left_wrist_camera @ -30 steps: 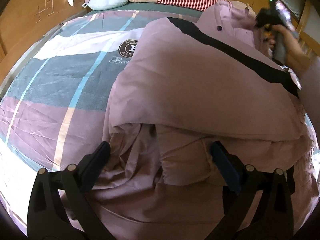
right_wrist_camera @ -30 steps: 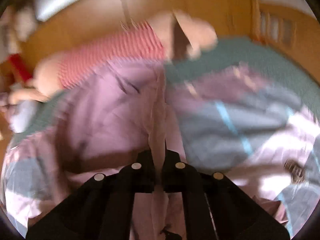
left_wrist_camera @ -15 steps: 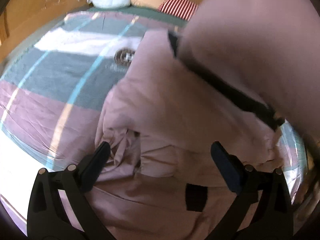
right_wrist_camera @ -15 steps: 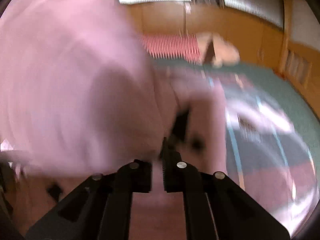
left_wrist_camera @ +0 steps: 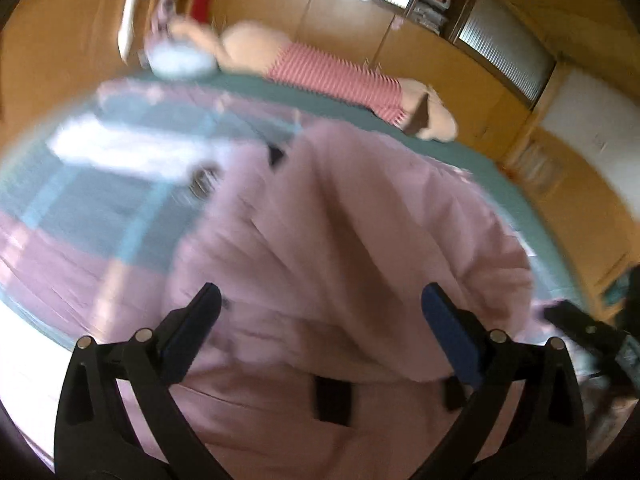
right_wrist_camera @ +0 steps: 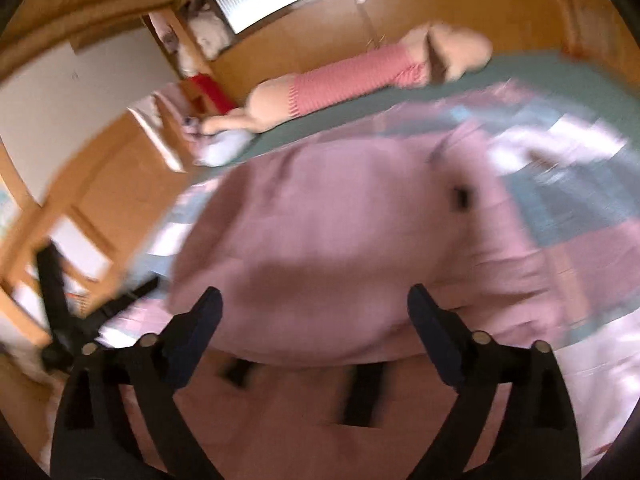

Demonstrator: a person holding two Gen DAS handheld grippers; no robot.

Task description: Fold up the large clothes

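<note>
1. The large dusty-pink fabric garment with black strap details [left_wrist_camera: 360, 240] lies in a folded heap on the bed [left_wrist_camera: 460, 160], with an upper layer laid over a lower layer at the near edge.
2. In the left wrist view the garment fills the centre and right of the frame; black rectangular tabs show on its lower layer at the near edge.
3. In the right wrist view the same garment [right_wrist_camera: 340, 220] fills the centre; a small dark button-like mark sits on its upper right part.
4. The left gripper [left_wrist_camera: 320, 308] has its jaws spread wide. Nothing is clamped between them; the pink fabric lies beyond and below the blue-faced fingers [left_wrist_camera: 448, 328].
5. The right gripper [right_wrist_camera: 314, 308] has its jaws spread wide, having just been opening. No fabric is pinched between them; the garment lies past the fingertips.
6. The right gripper is also visible at the far right edge of the left wrist view [left_wrist_camera: 580, 328], beside the garment's right side. Whether it touches the fabric there cannot be told, owing to blur.
7. The bed carries a checked bedspread in pink, grey-blue and white blocks [left_wrist_camera: 100, 200], exposed to the left of the garment in the left wrist view.
8. A long cream plush toy with a red-and-white striped body [left_wrist_camera: 332, 76] lies along the far edge of the bed, well apart from the garment.
9. A pale blue rounded cushion [left_wrist_camera: 180, 60] lies at the far left of the bed, beside the plush toy.
10. Wooden cabinet panels [left_wrist_camera: 340, 8] line the wall beyond the bed.
</note>
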